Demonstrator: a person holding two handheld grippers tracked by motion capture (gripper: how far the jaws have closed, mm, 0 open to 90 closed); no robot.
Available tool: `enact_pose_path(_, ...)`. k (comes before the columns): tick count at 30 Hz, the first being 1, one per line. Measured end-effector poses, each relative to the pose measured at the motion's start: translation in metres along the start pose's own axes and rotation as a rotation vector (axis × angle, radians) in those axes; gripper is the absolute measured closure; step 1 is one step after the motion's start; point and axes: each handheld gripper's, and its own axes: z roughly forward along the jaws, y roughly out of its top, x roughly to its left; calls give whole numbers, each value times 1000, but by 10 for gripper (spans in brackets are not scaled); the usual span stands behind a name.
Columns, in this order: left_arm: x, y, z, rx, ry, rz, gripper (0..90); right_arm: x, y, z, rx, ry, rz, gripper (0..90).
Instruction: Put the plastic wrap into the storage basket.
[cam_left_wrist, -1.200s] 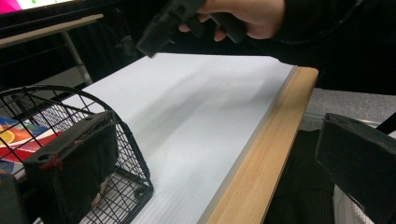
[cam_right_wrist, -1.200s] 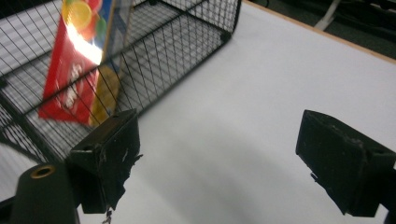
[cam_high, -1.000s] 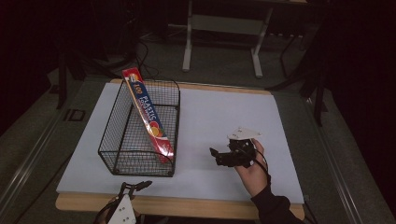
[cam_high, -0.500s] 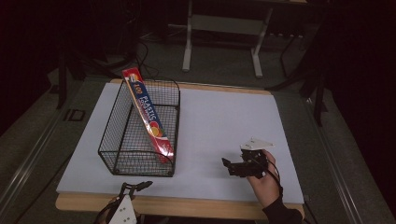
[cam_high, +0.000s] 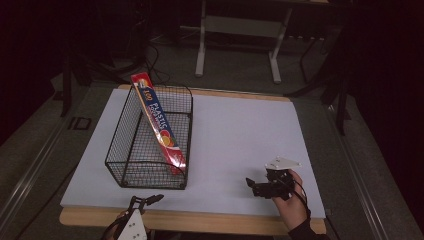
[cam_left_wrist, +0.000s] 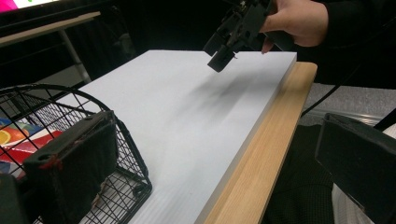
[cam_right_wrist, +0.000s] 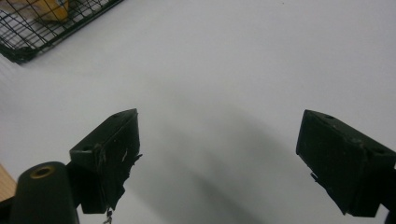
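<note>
White board (cam_high: 240, 135) on a wooden table (cam_high: 200, 221), dark room beyond, grey floor, a metal stand (cam_high: 237, 30) at the back. One wire basket (cam_high: 150, 145) at the board's left, one red box (cam_high: 159, 125) leaning inside it, tilted. Two grippers — right gripper (cam_high: 252, 184) over the near right corner, jaws wide apart, nothing between; left gripper (cam_high: 145, 201) at the table's near edge, just before the basket, jaws spread, nothing held.
</note>
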Motion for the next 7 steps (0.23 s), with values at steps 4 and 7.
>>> enact_pose_path(4, 0, 0, 0, 1, -2, 2, 0, -3, -2, 2, -9, 1, -4, 137)
enact_pose_path(7, 0, 0, 0, 2, -3, 2, 0, -2, -1, 4, -15, -17, -32, 137)
